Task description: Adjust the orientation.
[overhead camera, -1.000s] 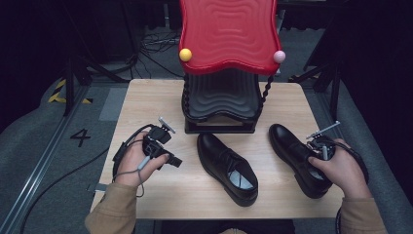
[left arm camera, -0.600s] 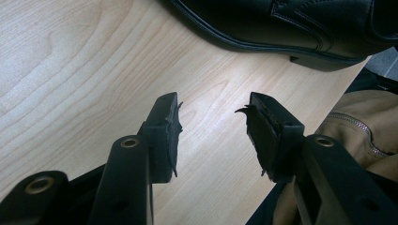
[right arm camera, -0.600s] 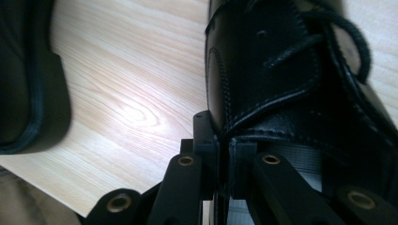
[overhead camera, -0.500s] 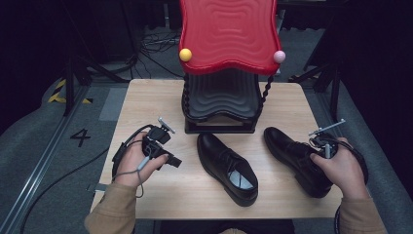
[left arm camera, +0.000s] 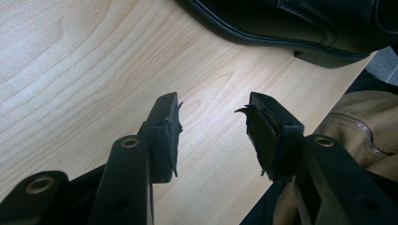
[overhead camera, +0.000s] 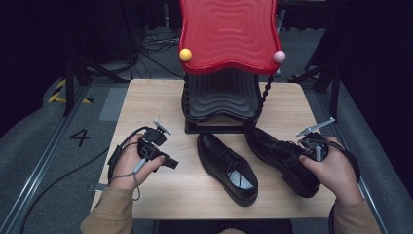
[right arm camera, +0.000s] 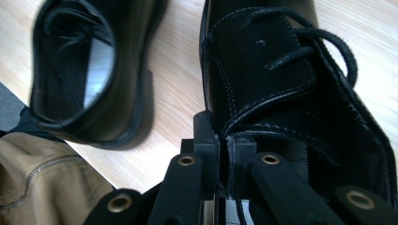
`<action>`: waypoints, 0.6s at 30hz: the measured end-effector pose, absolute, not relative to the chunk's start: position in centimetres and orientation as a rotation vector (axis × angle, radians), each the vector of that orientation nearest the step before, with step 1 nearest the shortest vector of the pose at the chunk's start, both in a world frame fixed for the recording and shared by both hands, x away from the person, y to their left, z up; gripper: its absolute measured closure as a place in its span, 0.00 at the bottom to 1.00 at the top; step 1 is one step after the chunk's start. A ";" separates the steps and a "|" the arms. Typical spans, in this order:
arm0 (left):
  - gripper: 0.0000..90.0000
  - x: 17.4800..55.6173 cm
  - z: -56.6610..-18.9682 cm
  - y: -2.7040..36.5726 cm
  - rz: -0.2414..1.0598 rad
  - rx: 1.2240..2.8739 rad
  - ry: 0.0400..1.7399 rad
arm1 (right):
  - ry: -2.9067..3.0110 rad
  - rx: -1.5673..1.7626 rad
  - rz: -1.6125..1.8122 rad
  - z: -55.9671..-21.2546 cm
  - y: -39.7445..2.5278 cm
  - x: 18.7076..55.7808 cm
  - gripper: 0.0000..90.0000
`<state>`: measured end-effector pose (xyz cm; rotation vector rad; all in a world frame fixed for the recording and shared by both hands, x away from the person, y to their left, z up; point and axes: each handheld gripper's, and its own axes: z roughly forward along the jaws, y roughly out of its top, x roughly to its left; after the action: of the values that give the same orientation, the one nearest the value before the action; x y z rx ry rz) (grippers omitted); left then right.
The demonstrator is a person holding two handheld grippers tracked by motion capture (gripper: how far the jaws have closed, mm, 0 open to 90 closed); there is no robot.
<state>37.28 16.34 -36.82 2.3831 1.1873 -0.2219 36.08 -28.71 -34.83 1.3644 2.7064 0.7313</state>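
Observation:
Two black leather lace-up shoes lie on the wooden table (overhead camera: 146, 97). The middle shoe (overhead camera: 227, 167) points its toe toward the rack, and its heel nears the front edge. The right shoe (overhead camera: 282, 158) lies at an angle, its toe close to the rack's base. My right gripper (right arm camera: 224, 140) is shut on the side wall of the right shoe's opening (right arm camera: 281, 93), one jaw outside and one inside. Left of the middle shoe my left gripper (overhead camera: 170, 163) is open over bare wood (left arm camera: 94, 70), nothing between its jaws, with the middle shoe's sole (left arm camera: 291, 33) ahead of it.
A shoe rack (overhead camera: 221, 97) with a wavy red top shelf (overhead camera: 229, 34) and a dark lower shelf stands at the table's back centre. Tan sleeves (overhead camera: 109, 214) come in from the front edge. Grey floor and cables surround the table.
My right gripper has dragged the right shoe leftward, toward the rack and the middle shoe, turning its toe inward. The left gripper has stayed in place.

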 end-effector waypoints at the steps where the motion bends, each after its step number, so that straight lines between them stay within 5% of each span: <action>1: 0.61 37.2 -36.8 16.4 -0.222 2.381 1.197 | 2.717 1.343 0.731 -34.9 -28.3 36.1 0.95; 18: 0.61 36.8 -37.1 17.2 -0.230 2.372 1.225 | 2.699 1.216 0.738 -39.1 -20.7 37.0 0.89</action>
<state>36.80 17.16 -37.13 2.3722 1.2246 -0.2304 37.00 -20.66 -39.06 1.2156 2.6994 0.7381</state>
